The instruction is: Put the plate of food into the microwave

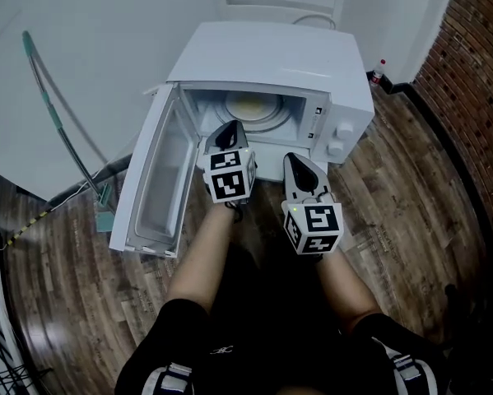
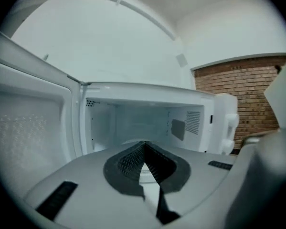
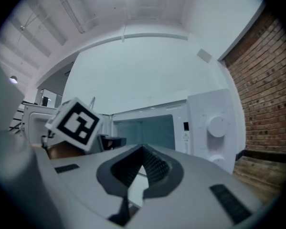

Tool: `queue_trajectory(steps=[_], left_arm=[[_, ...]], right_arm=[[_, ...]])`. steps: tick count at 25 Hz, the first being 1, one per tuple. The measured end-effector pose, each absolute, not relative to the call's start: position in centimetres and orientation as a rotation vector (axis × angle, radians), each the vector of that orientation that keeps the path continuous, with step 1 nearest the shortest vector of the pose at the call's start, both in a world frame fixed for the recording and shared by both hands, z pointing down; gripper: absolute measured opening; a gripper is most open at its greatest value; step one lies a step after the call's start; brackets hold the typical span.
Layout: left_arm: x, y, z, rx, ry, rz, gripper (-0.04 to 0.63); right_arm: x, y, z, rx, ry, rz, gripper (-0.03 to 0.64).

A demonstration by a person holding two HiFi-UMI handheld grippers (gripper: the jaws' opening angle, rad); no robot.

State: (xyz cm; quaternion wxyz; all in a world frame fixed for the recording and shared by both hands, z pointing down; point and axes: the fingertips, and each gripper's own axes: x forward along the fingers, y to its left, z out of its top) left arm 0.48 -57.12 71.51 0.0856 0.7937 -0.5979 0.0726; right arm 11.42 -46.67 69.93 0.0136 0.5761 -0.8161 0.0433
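Note:
A white microwave (image 1: 271, 56) stands on the wooden floor with its door (image 1: 151, 179) swung open to the left. On the turntable inside lies a pale plate with yellowish food (image 1: 250, 108). My left gripper (image 1: 230, 128) is at the cavity's front opening, jaws shut with nothing between them. To its right my right gripper (image 1: 294, 160) is a little further back, in front of the microwave's sill, also shut and empty. The left gripper (image 2: 143, 146) looks into the microwave cavity (image 2: 143, 120), where its jaws hide most of the plate. The right gripper (image 3: 143, 150) faces the knob panel (image 3: 218, 125).
A green-handled cleaning tool (image 1: 65, 130) leans on the white wall at the left, its head by the door's corner. A small red-capped bottle (image 1: 380, 71) stands at the brick wall (image 1: 468, 72) on the right. The person's legs fill the bottom of the head view.

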Motion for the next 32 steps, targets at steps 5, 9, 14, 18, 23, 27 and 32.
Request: queue_trajectory(steps=[5, 9, 14, 18, 23, 27, 32], left_arm=[[1.5, -53.4, 70.7, 2.434, -1.651, 0.166, -0.002], [1.5, -53.1, 66.6, 2.45, -1.693, 0.153, -0.002], [2.3, -53.8, 56.5, 2.425, -1.647, 0.101, -0.002], [4.2, -54.4, 46.3, 2.457, -1.623, 0.156, -0.002], [4.8, -54.8, 31.2, 2.389, -1.578, 0.153, -0.002], [5.0, -54.9, 21.8, 2.382, -1.56, 0.133, -0.002], [5.6, -54.0, 16.4, 2.419, -1.588, 0.085, -0.002]], right_arm=[[10.3, -48.6, 68.6, 1.806, -2.607, 0.145, 0.006], [10.1, -50.2, 65.7, 1.784, -2.646, 0.187, 0.006], [9.4, -52.8, 56.4, 1.746, -2.643, 0.187, 0.006], [10.0, -53.6, 45.3, 1.739, -2.634, 0.217, 0.006], [11.1, -54.2, 29.8, 1.732, -2.634, 0.283, 0.006], [12.5, -54.2, 21.2, 1.736, -2.609, 0.281, 0.006], [14.3, -54.2, 15.3, 1.785, -2.637, 0.19, 0.006]])
